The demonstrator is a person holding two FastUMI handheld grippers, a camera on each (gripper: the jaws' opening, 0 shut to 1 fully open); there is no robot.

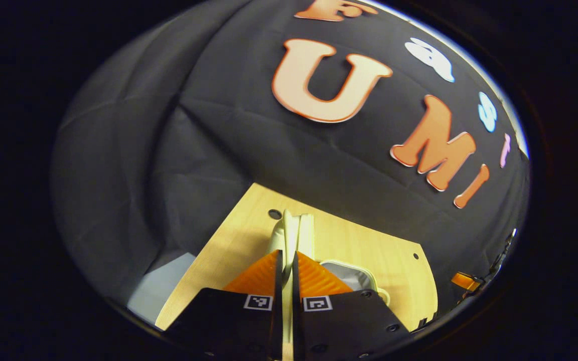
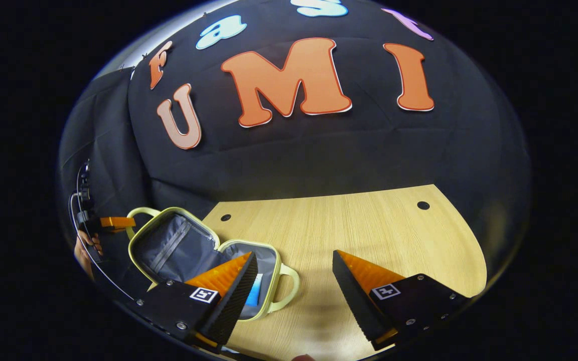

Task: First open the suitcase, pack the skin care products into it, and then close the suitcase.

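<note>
the small pale-yellow suitcase (image 2: 208,250) lies open on the wooden table (image 2: 369,230), its grey-lined lid tipped up. inside the lower half a blue skin care item (image 2: 255,293) shows. in the right gripper view the right gripper (image 2: 294,281) hangs over bare tabletop, jaws spread wide, holding nothing. in the left gripper view the left gripper (image 1: 287,268) has its fingers pinched together on the suitcase lid's thin rim (image 1: 291,233), seen edge-on. the lower shell (image 1: 354,276) sits just right of them.
</note>
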